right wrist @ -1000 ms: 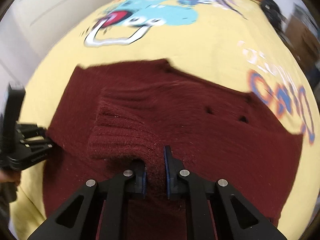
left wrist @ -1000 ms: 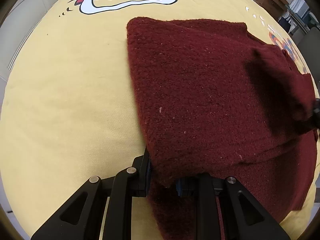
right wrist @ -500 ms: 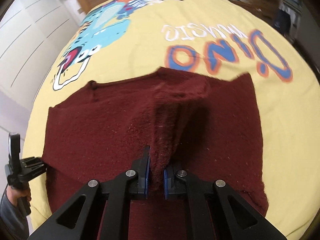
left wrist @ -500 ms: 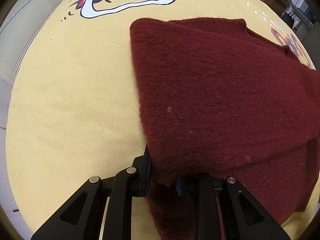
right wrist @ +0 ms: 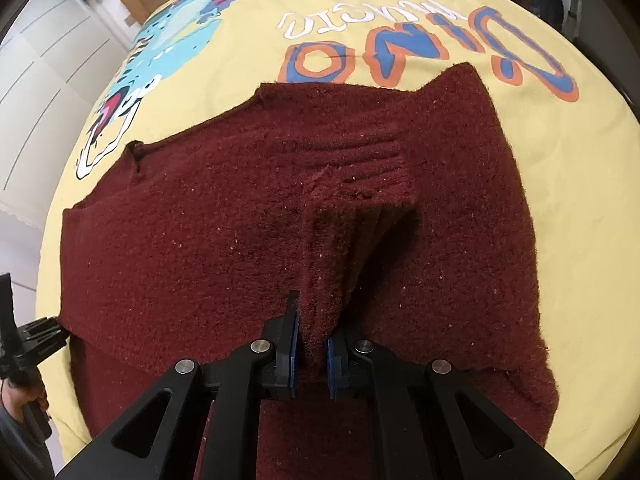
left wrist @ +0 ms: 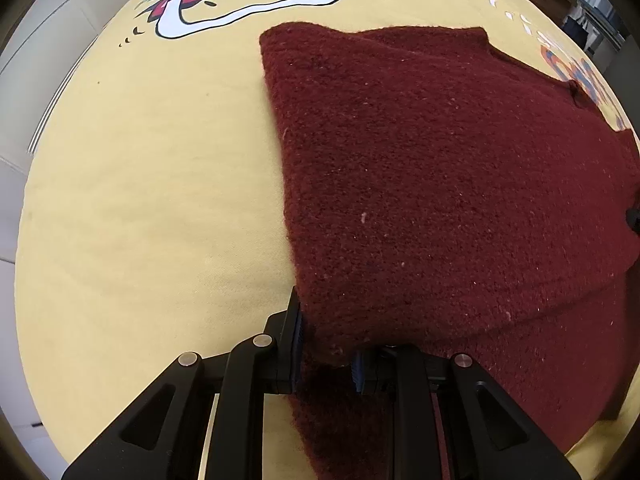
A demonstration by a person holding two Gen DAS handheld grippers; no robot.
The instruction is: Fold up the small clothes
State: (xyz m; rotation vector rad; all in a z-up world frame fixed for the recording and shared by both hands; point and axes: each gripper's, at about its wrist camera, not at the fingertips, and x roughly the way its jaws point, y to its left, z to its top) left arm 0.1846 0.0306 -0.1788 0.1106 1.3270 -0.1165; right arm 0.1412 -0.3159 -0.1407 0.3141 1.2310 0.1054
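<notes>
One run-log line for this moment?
left gripper: shut on sweater edge | right gripper: shut on ribbed cuff | bedspread: underneath

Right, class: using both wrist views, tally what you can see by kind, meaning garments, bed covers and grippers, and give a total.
Dark red knitted garments: 1, the sweater
Yellow printed bed covers: 1, the cover
Grippers: 2, the left gripper and the right gripper, each shut on the sweater
Total: 4

Fuzzy knit sweater point(left wrist: 440, 184) — matt cotton bedsheet point(left wrist: 152, 208)
</notes>
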